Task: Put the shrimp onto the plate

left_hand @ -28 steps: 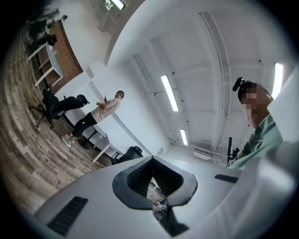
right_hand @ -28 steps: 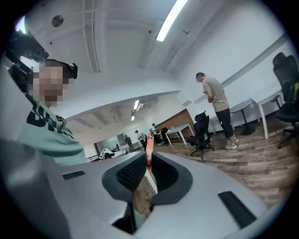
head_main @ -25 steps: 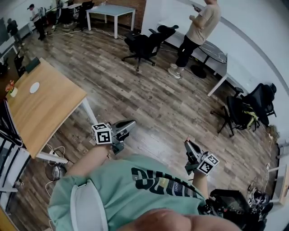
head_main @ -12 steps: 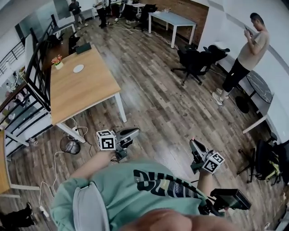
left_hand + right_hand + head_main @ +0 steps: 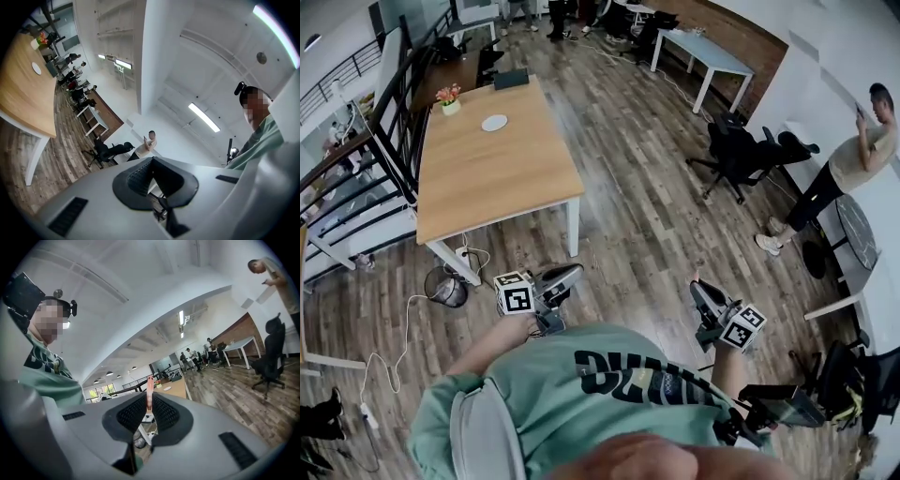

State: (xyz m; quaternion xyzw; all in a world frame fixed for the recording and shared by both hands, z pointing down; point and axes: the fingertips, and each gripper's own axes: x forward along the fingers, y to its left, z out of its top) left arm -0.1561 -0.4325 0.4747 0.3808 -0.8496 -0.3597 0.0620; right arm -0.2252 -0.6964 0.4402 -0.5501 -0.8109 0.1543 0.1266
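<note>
Shrimp [image 5: 149,391], thin and pink, sits clenched in the right gripper's [image 5: 149,401] jaws, likely for carrying to the round white plate [image 5: 494,123] near the light wooden counter's [image 5: 502,183] far edge; the left gripper's [image 5: 151,161] jaws are closed, empty.

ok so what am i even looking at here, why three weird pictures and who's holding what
There is no robot here. A person holds a two-jaw clamp with a camera on it in each hand. The head view comes from a camera on the person's head, looking down at both clamps. The other two pictures each look along one clamp's own jaws. The right hand-held gripper pinches a thin pink shrimp. The left hand-held gripper has its jaws together with nothing in them. Across the wood floor stands a wooden table with a white plate and a flower pot on it.
</note>
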